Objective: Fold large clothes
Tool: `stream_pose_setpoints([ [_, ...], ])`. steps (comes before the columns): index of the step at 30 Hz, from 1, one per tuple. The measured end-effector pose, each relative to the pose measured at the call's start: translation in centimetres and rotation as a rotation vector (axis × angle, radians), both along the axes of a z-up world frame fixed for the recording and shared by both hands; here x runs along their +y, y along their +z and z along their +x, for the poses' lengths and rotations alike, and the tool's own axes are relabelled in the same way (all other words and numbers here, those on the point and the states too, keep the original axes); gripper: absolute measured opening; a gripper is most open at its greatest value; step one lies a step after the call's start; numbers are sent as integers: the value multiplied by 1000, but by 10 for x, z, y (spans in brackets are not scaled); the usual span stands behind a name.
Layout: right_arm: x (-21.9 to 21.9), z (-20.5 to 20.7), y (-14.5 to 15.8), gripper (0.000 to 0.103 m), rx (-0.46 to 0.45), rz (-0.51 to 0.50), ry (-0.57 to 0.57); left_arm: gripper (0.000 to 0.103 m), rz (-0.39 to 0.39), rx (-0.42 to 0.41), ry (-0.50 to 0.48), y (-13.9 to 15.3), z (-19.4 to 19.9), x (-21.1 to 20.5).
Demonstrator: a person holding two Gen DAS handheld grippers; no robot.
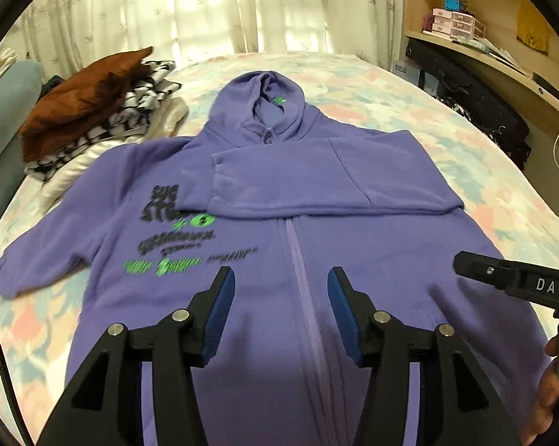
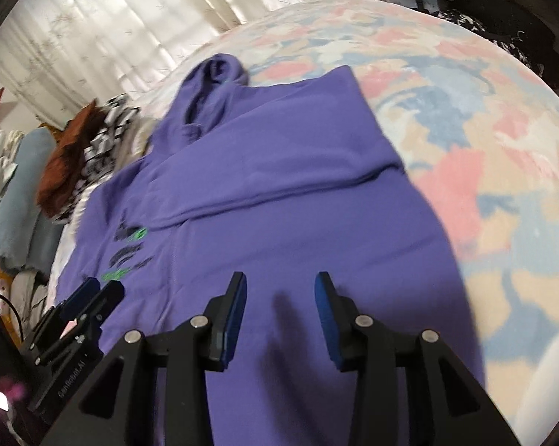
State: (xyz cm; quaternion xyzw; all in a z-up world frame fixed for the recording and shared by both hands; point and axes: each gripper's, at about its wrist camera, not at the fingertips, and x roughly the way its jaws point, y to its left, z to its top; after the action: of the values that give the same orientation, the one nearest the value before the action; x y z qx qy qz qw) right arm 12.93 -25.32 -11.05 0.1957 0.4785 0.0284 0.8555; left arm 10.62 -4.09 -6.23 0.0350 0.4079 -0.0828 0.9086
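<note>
Item: purple zip-front fleece hoodie [image 1: 354, 260], laid face up on my bed with the pastel floral cover [image 1: 446, 85], one sleeve folded across its chest. My left tongs [image 1: 281, 316] and right tongs [image 2: 281, 319] both hover over its lower front, jaws parted, nothing between them. Only the left view shows the wooden shelves [image 1: 465, 37] with small pink drawers [image 1: 450, 22]; the right view shows more bare cover. Both show the pale curtains [image 1: 205, 7] and a stack of folded clothes topped by a brown garment [image 1: 86, 100].
</note>
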Motion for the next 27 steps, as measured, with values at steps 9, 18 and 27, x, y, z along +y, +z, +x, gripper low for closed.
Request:
stream_pose_setpoints([
  [9,46,-45,18,42,-14,-60,98,56,15,9,62,11,-52,44],
  [18,96,-61,30,47,-28,-110,179,64,-44,-11,176,26,-79,119],
  [27,184,-63,53,58,-106,-220,331,64,-65,-31,290,41,-84,198],
])
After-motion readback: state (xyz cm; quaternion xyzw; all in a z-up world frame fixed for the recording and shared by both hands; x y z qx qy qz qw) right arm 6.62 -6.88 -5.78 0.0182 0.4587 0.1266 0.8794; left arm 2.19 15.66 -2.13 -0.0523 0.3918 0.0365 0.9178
